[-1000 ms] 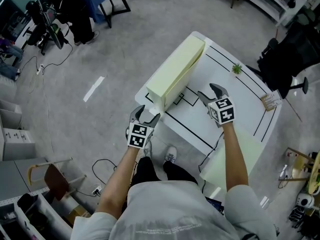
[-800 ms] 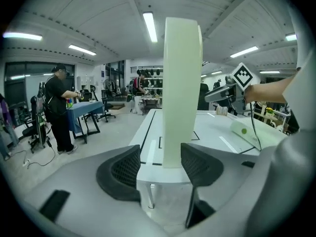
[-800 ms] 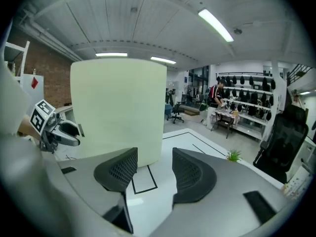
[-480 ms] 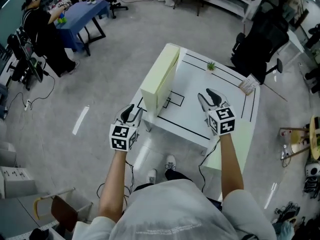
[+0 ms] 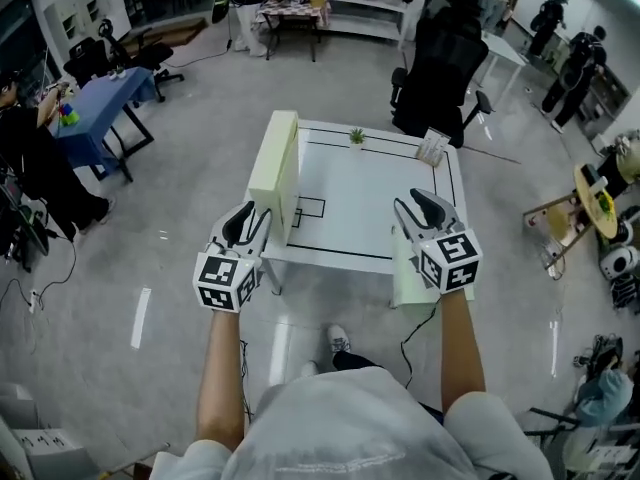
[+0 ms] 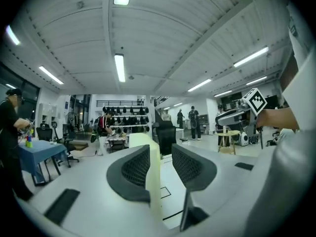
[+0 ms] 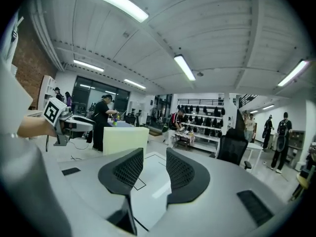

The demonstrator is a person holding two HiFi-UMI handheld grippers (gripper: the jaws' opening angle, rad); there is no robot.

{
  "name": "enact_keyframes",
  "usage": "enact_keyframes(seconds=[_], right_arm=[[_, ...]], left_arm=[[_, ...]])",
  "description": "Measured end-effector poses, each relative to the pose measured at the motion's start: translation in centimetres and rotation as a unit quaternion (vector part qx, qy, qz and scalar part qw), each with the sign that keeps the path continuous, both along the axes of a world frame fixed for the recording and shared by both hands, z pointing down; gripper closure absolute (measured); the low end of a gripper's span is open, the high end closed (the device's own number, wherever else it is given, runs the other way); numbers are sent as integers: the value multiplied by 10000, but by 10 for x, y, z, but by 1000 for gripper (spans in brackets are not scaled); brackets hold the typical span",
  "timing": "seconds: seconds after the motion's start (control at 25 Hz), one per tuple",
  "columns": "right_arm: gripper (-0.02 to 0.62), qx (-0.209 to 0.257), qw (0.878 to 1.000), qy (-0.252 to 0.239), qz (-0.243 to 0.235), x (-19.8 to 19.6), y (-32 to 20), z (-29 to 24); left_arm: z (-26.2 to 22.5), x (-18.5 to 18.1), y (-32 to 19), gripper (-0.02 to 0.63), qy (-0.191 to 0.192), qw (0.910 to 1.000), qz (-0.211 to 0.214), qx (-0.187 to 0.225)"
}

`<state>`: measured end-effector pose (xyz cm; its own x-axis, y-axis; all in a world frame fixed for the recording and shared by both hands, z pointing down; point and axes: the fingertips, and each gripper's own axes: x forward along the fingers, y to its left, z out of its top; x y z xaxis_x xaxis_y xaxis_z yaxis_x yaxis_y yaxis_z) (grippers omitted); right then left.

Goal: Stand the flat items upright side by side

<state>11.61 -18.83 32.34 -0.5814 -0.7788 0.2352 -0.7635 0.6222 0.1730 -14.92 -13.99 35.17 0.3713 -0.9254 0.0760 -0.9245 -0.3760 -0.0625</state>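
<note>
A thick pale yellow foam slab [image 5: 276,171] stands upright on its long edge along the left side of the white table [image 5: 360,193]. A second pale slab [image 5: 405,280] sits low at the table's front right corner, partly hidden by my right gripper [image 5: 424,211]. My left gripper [image 5: 249,227] hovers off the table's front left, in line with the upright slab [image 6: 142,141], which shows far off through its gap. Both grippers' jaws have just been closing. A gap remains in each and nothing is between them. The right gripper view has its jaws [image 7: 154,158] over the table, with the slab [image 7: 125,139] to their left.
A small green plant [image 5: 357,136] and a small card [image 5: 432,148] stand at the table's far edge. A black office chair [image 5: 440,73] is behind the table. A blue table [image 5: 95,108] with people stands to the left, and a wooden stool [image 5: 575,203] to the right.
Both grippers have risen and drawn back from the table, the left one leaving the near end of the upright slab. Their jaws have narrowed. The head view now takes in more of the room.
</note>
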Motion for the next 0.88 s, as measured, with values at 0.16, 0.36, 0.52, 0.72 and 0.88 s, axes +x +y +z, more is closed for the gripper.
enact_keyframes(seconds=[0.16, 0.36, 0.52, 0.72, 0.88], right_arm=[[443, 167, 9990, -319, 247, 30, 54, -31], [479, 336, 9942, -797, 636, 75, 103, -48], [532, 340, 9912, -748, 1038, 119, 111, -41], [546, 130, 9851, -661, 1583, 176, 115, -15], [470, -246, 9847, -383, 1684, 218, 108, 15]], left_arm=[[-25, 44, 21, 463, 31, 9965, 816, 166], [-41, 111, 42, 450, 365, 9803, 1892, 443], [-38, 159, 44, 446, 451, 9725, 2259, 345], [-3, 228, 47, 393, -40, 9557, 2941, -123], [36, 270, 35, 379, 126, 9512, 2978, -797]])
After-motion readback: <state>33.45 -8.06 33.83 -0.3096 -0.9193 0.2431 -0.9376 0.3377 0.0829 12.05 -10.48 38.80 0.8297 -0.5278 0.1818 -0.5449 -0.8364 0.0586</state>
